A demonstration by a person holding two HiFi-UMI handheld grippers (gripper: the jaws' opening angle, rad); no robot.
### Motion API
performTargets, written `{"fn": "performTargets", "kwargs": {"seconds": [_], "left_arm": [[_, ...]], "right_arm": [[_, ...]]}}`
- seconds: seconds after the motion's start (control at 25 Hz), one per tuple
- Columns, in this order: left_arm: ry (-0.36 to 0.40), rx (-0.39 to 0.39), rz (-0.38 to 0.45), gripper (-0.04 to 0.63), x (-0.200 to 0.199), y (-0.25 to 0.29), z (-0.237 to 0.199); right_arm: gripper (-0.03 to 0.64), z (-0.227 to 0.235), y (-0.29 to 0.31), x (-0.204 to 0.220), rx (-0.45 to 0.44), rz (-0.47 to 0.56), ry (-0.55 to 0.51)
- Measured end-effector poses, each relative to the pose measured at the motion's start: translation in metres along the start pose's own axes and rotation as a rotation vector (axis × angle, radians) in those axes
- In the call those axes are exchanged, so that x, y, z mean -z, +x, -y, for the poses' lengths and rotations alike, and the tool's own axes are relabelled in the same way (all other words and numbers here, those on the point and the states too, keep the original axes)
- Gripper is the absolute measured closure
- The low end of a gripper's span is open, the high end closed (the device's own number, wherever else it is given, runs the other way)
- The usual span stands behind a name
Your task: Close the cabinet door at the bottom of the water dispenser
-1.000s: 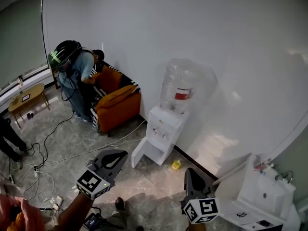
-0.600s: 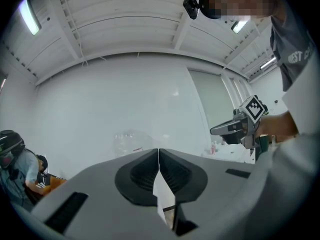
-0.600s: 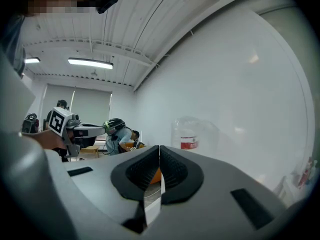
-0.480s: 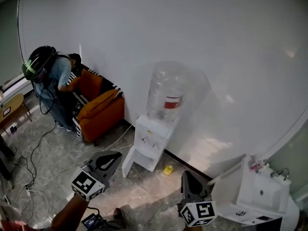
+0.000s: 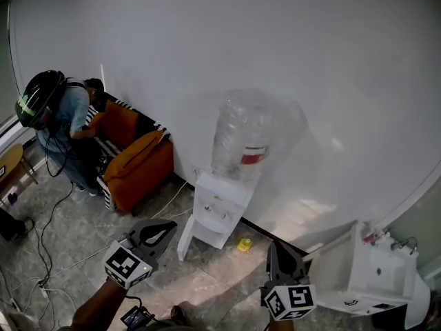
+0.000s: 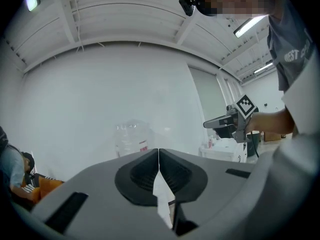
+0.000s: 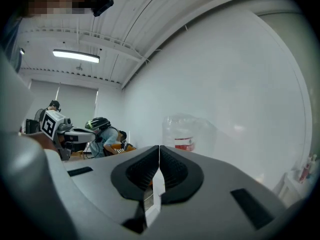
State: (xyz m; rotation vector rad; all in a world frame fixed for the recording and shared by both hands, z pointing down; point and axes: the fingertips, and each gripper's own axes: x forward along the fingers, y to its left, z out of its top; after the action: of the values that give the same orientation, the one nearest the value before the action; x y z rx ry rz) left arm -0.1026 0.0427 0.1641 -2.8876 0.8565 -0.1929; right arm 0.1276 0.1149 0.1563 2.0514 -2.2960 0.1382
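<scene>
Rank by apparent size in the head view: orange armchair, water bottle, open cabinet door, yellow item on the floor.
Largest first:
orange armchair
water bottle, only slightly smaller
open cabinet door
yellow item

The white water dispenser [image 5: 219, 211], topped by a clear bottle [image 5: 241, 136], stands against the wall [image 5: 289, 47] with its bottom cabinet door [image 5: 185, 236] swung open to its left.

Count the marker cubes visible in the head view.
2. Left cube, on the left gripper, lower left; right cube, on the right gripper, bottom centre-right. None seems hidden.
</scene>
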Motion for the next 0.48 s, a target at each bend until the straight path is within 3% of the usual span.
{"fn": "performTargets", "kwargs": {"seconds": [0.24, 0.48], "left_arm": [[-0.010, 0.046, 0.002, 0.575, 0.014, 0.012, -0.026], [-0.026, 0.037, -0.004, 0.575, 0.027, 0.017, -0.046]], "right_arm": [[0.589, -0.002, 0.029, -0.007, 0.042, 0.012, -0.009], [0.589, -0.006, 0.055, -0.004, 0.036, -0.005, -0.016]]}}
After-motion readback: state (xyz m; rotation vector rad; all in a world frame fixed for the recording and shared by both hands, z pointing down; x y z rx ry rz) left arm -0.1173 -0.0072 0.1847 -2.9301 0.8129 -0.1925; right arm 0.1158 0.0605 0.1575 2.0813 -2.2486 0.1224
